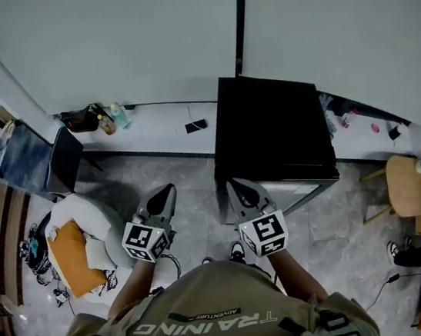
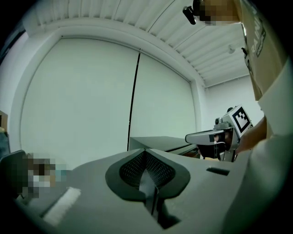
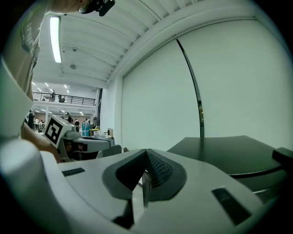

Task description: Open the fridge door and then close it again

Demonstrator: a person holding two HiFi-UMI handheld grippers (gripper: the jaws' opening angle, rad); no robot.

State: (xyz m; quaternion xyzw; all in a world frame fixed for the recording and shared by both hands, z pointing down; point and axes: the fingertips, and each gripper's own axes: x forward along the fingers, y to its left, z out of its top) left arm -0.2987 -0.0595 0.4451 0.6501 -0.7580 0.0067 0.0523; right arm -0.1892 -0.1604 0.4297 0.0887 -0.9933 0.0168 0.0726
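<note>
The fridge (image 1: 271,131) is a small black box with a flat top, standing against the white ledge, and its door looks closed. In the head view my left gripper (image 1: 164,194) is held out left of the fridge's near corner, over the floor. My right gripper (image 1: 237,186) is in front of that near left corner. Both are shut with nothing between the jaws. The left gripper view shows its meshed pads (image 2: 145,154) pressed together, with the fridge top (image 2: 160,141) beyond. The right gripper view shows its own shut pads (image 3: 146,154) and the dark fridge top (image 3: 229,148) at the right.
A white ledge (image 1: 158,124) runs along the wall and carries bottles (image 1: 114,116), a black bag (image 1: 79,119) and a phone (image 1: 196,126). A white chair with an orange cushion (image 1: 75,256) stands at the left. A wooden stool (image 1: 413,185) stands at the right.
</note>
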